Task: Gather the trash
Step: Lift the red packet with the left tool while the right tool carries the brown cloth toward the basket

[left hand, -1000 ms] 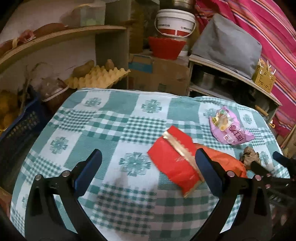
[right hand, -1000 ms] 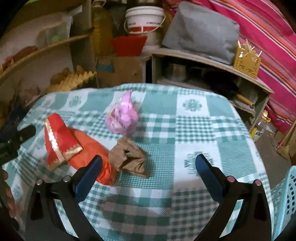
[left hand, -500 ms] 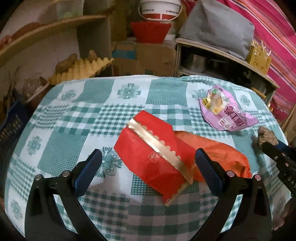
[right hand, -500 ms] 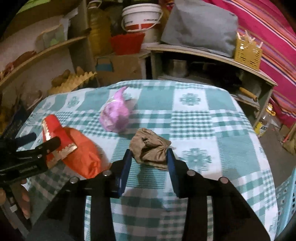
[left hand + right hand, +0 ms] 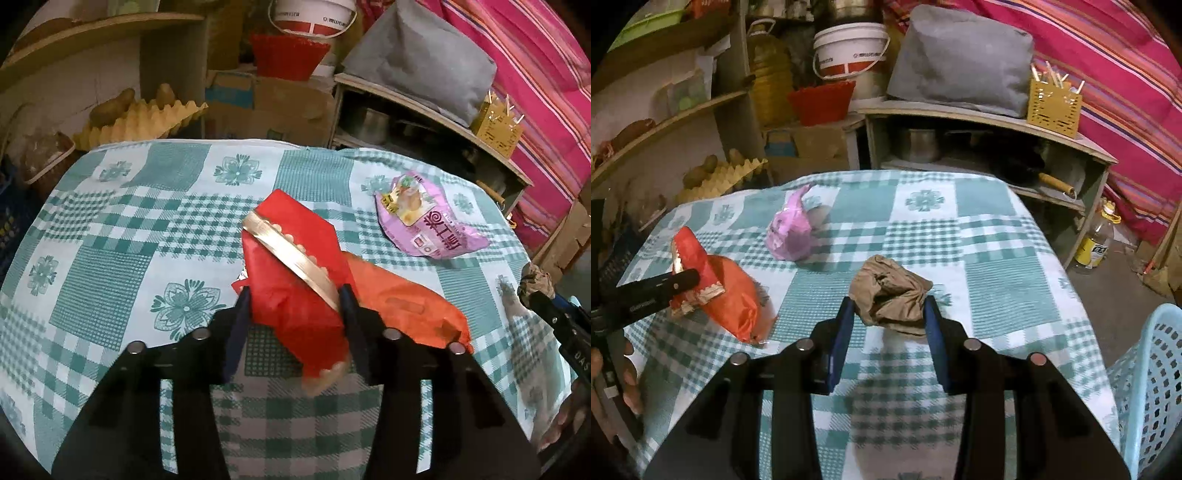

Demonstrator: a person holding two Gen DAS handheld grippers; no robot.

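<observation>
A: What does the left gripper (image 5: 295,295) have?
B: Its jaws have just been closing and now pinch the red wrapper (image 5: 295,266) with the gold strip, low on the checked tablecloth (image 5: 110,229). An orange bag (image 5: 406,306) lies touching the wrapper on its right.

A: And the right gripper (image 5: 889,310)?
B: Its jaws have just closed too. They squeeze the crumpled brown paper (image 5: 890,295) near the middle of the table.

A: Anything loose?
B: A pink snack packet (image 5: 428,225) lies apart, farther back. A light blue basket (image 5: 1152,376) stands off the table's right edge.
</observation>
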